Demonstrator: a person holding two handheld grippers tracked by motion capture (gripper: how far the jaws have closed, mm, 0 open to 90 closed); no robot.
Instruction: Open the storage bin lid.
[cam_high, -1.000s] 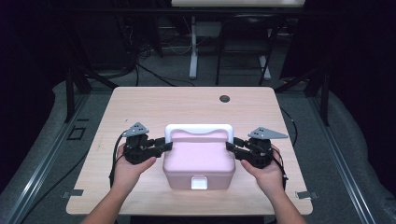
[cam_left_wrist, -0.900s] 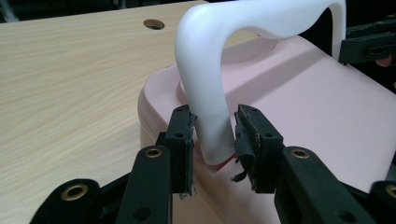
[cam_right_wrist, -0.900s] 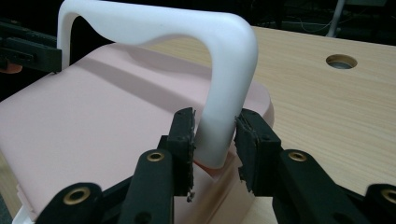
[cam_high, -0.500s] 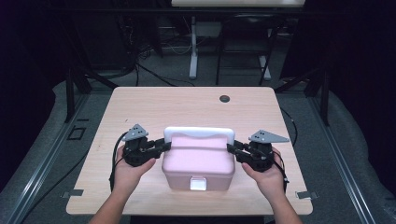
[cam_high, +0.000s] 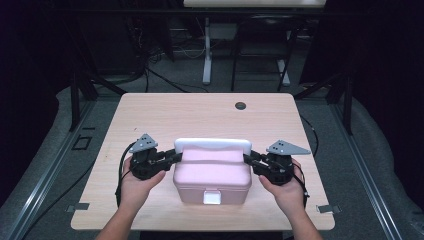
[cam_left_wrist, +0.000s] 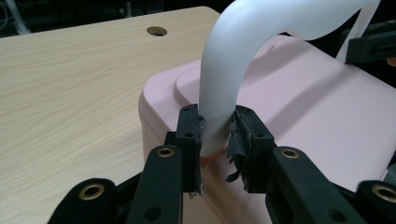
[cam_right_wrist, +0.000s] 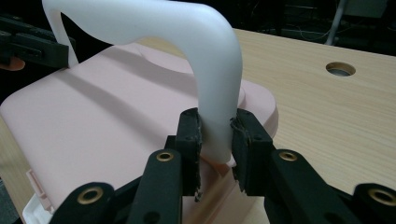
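Pink lidded box (cam_high: 212, 175) near the front middle of the wooden counter (cam_high: 200, 112), its white latch (cam_high: 212, 198) facing me. The white handle (cam_high: 212, 144) stands raised over the lid. My left gripper (cam_high: 172, 157) meets the box from its left side; in the left gripper view its jaws are closed down on the left leg of the handle (cam_left_wrist: 219, 116), just above the lid's edge. My right gripper (cam_high: 248, 159) mirrors it from the right side; in the right gripper view its jaws pinch the right leg of the handle (cam_right_wrist: 217, 116). A round cable hole (cam_high: 241, 105) lies far back on the counter, well apart from the box. Each hand (cam_high: 136, 185) holds its gripper beside the box.
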